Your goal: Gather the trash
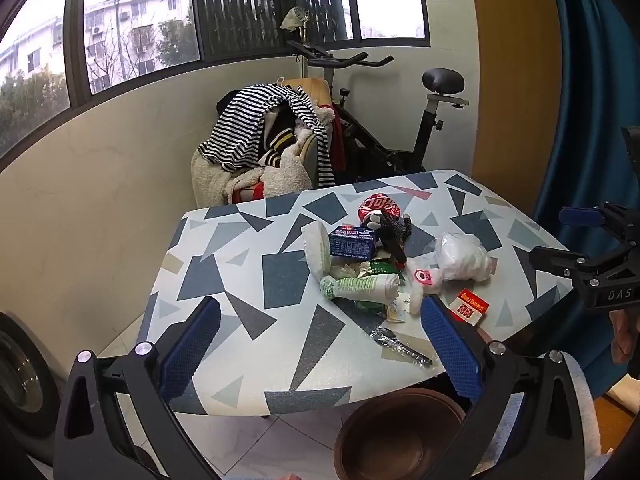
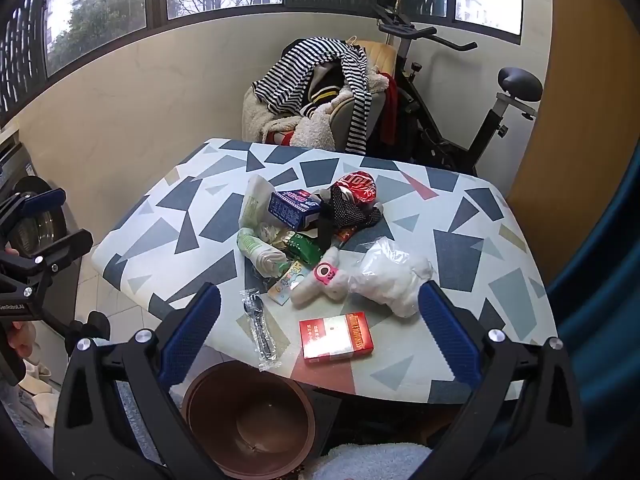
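A pile of trash lies on the patterned table: a blue carton, a red foil wrapper, green-white wrappers, a clear bag of white stuff, a red cigarette pack, and a wrapped plastic spoon. A brown bin stands below the table's near edge. My left gripper is open and empty above the near edge. My right gripper is open and empty, straddling the cigarette pack from above.
A chair heaped with striped clothes and an exercise bike stand behind the table. A blue curtain hangs at the right. A washing machine is at the left.
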Motion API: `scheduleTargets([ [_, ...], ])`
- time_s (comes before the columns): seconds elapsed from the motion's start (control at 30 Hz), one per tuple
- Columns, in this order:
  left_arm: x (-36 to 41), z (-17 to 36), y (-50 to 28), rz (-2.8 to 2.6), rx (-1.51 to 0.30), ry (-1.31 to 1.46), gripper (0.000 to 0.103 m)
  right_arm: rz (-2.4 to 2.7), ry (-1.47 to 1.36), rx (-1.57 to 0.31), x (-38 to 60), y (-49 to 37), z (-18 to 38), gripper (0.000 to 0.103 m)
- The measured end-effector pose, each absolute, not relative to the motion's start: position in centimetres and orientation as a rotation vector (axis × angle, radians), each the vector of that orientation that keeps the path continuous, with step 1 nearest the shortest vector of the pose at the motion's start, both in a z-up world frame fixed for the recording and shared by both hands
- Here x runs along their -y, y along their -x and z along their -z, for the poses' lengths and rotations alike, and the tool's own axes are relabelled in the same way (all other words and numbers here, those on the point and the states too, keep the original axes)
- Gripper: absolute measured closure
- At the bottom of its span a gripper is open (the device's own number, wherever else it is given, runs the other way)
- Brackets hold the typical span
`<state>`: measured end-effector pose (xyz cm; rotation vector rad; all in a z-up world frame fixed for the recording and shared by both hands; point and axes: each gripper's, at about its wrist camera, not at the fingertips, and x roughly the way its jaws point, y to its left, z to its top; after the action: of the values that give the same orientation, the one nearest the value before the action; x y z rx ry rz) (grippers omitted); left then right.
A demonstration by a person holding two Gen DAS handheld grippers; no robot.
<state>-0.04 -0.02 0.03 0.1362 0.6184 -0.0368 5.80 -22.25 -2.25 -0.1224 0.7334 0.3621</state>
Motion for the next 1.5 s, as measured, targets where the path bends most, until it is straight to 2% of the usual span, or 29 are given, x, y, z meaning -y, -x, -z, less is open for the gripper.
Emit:
scheduleTargets([
  [1.5, -0.30, -0.27, 0.19, 0.033, -0.612, -0.142, 0.005, -0.354, 0.132, -0.727, 22.10, -5.70, 1.85, 0.006],
])
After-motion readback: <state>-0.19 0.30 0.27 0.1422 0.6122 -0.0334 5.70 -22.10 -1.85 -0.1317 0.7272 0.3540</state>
